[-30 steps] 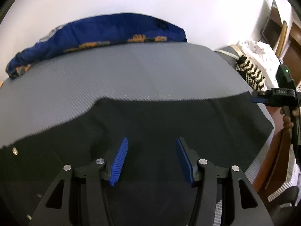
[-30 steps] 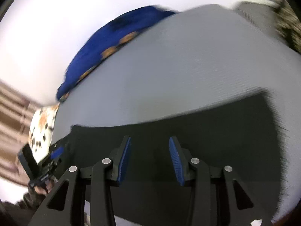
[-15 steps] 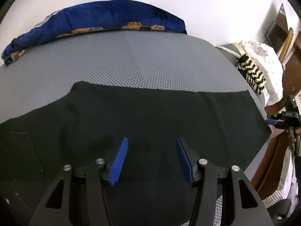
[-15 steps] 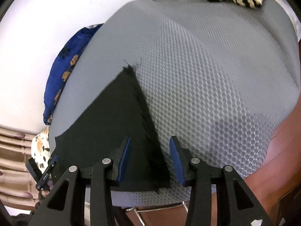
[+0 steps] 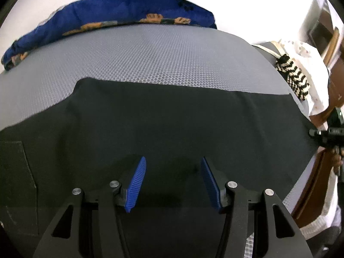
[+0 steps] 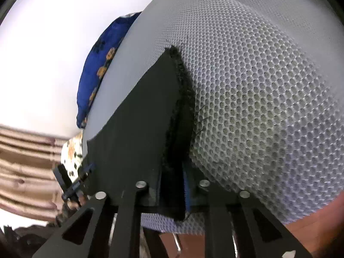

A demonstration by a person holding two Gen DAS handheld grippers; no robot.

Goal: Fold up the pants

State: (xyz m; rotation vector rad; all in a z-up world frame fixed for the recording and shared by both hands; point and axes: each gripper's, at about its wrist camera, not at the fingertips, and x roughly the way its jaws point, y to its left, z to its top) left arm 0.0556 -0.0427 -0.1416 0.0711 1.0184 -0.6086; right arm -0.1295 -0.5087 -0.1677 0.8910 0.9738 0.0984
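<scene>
right tongs (image 6: 172,191) pinch the pants (image 5: 172,129) hem at the mattress (image 5: 161,51) edge for folding, while left tongs (image 5: 173,182) hover open, empty.

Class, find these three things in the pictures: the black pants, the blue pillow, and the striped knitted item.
black pants (image 5: 172,124), left wrist view, flat middle of the cloth.
blue pillow (image 5: 120,13), left wrist view, its upper side.
striped knitted item (image 5: 293,75), left wrist view, its middle stripes.
</scene>
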